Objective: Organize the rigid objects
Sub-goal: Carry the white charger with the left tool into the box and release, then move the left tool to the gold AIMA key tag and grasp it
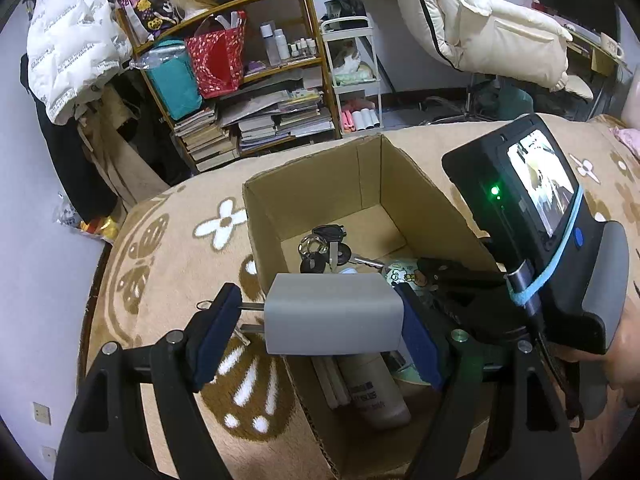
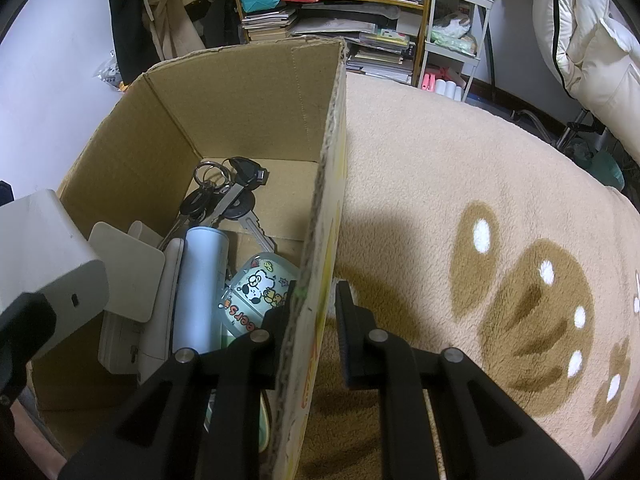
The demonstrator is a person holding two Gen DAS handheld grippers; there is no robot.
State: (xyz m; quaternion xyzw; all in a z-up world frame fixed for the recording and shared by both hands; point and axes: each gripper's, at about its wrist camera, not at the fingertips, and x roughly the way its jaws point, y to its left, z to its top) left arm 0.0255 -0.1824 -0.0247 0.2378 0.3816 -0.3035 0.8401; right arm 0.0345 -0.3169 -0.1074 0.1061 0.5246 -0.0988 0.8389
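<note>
A cardboard box (image 1: 320, 188) stands open on a beige blanket. My left gripper (image 1: 320, 312) is shut on a grey plug adapter (image 1: 332, 312), whose prongs point left, above the box's near left corner. The same adapter (image 2: 44, 252) shows at the left edge of the right wrist view. My right gripper (image 2: 314, 304) straddles the box's right wall (image 2: 328, 184), one finger inside and one outside, closed on the cardboard. Inside lie a key bunch (image 2: 224, 192), a pale blue cylinder (image 2: 200, 280), a cartoon-printed case (image 2: 256, 292) and white chargers (image 2: 128, 276).
The blanket (image 2: 460, 200) with brown flower patterns spreads wide to the box's right. Behind stand a cluttered wooden shelf (image 1: 256, 80) with books and bags, a white cart (image 1: 352, 80) and hanging coats (image 1: 72, 40). A hand (image 1: 624, 352) holds the right gripper's housing (image 1: 540, 216).
</note>
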